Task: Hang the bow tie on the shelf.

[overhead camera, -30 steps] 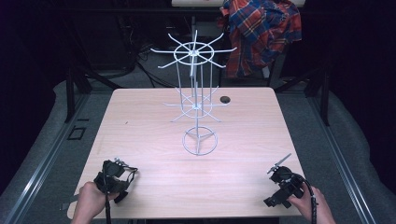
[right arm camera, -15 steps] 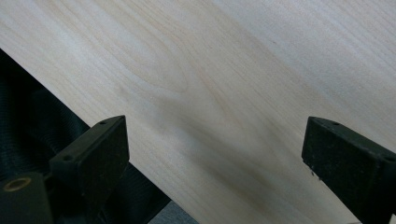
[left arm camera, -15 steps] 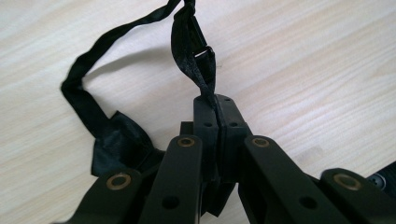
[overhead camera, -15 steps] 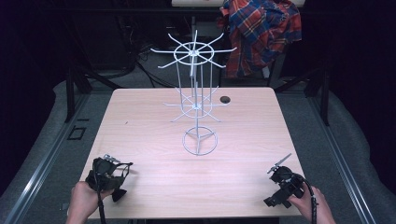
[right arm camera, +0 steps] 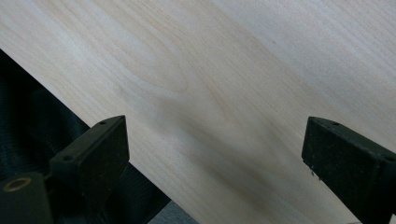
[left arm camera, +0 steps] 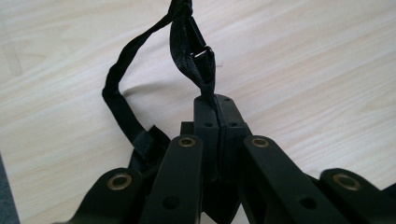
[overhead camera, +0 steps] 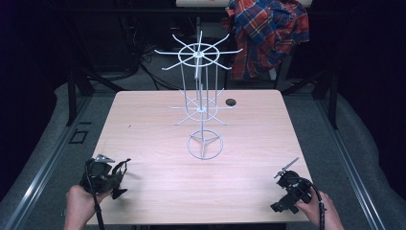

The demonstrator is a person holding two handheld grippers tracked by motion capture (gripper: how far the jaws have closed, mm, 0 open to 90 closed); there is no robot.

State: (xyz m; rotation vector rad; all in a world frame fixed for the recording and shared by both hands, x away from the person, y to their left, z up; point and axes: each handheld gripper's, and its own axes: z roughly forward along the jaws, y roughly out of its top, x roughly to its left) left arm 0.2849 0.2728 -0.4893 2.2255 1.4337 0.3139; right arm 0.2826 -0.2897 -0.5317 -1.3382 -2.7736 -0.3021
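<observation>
A black strap (left arm camera: 191, 51) with a small buckle hangs looped from my left gripper (left arm camera: 218, 105), whose jaws are pressed together on its end. From above, that left gripper (overhead camera: 116, 178) is held just over the near left corner of the light wooden table (overhead camera: 143, 120), with the strap (overhead camera: 123, 165) sticking up from it. My right gripper (overhead camera: 287, 191) rests near the table's near right corner. Its jaws stand wide apart over bare wood, the right gripper (right arm camera: 215, 154) holding nothing.
A white wire display rack (overhead camera: 203, 105) with two tiers of radiating hooks stands on a ring base at the table's middle back. A small black round object (overhead camera: 231, 101) lies beside it. A plaid shirt (overhead camera: 268, 33) hangs behind the table. Dark floor surrounds it.
My left gripper has moved left toward the table's corner and lifted slightly, carrying the strap. The right gripper has stayed put.
</observation>
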